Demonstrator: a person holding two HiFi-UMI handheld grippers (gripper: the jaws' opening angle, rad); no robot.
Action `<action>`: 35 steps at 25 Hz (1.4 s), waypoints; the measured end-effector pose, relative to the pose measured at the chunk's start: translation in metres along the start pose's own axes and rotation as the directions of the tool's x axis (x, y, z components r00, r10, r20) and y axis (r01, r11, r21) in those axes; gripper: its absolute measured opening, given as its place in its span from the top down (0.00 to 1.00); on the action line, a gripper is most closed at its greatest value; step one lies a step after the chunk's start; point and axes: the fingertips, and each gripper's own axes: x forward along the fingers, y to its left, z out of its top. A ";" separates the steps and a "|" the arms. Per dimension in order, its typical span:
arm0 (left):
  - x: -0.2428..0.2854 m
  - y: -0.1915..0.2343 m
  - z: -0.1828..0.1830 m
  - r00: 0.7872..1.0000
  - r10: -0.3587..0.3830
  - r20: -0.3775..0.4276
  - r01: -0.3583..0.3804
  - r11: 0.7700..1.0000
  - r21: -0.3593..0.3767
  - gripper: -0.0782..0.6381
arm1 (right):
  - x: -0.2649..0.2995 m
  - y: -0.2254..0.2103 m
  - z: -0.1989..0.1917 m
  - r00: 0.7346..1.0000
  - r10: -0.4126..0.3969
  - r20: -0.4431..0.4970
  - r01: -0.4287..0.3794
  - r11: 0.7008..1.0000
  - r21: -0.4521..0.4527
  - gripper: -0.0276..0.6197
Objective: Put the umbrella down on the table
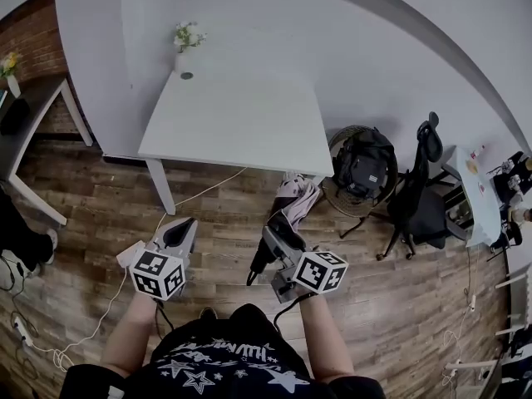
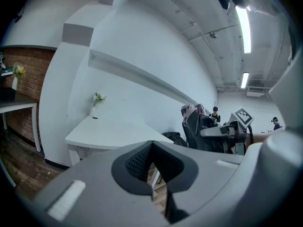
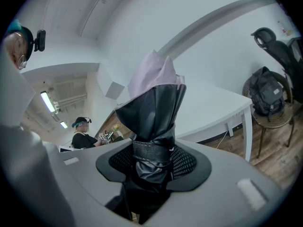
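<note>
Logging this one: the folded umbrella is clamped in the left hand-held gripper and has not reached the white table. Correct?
Wrong side. The right gripper view shows the folded umbrella clamped in the right hand-held gripper; the left hand-held gripper holds nothing. It has not reached the white table, as stated.

White table [image 1: 241, 115] with flower vase [image 1: 186, 55]

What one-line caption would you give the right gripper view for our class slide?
Right gripper clamped on a folded black and pink umbrella, white table beyond.
</note>
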 end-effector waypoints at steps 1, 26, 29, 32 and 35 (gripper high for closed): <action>0.001 0.004 -0.001 1.000 -0.001 -0.004 0.001 1.000 0.001 0.89 | 0.001 -0.001 0.001 1.000 -0.006 0.003 0.006 1.000 0.003 0.62; 0.183 0.096 0.044 0.990 0.139 -0.037 -0.139 0.990 -0.006 0.89 | 0.169 -0.143 0.120 0.996 0.086 -0.036 -0.083 0.994 0.072 0.62; 0.210 0.103 0.056 0.986 0.161 -0.032 -0.161 0.987 -0.007 0.89 | 0.189 -0.162 0.143 0.994 0.102 -0.049 -0.098 0.993 0.069 0.62; 0.235 0.110 0.065 0.983 0.180 -0.027 -0.181 0.984 -0.007 0.89 | 0.207 -0.180 0.159 0.991 0.118 -0.067 -0.113 0.991 0.066 0.61; 0.260 0.115 0.077 0.980 0.198 -0.014 -0.198 0.980 -0.007 0.89 | 0.225 -0.195 0.178 0.987 0.140 -0.078 -0.135 0.989 0.060 0.61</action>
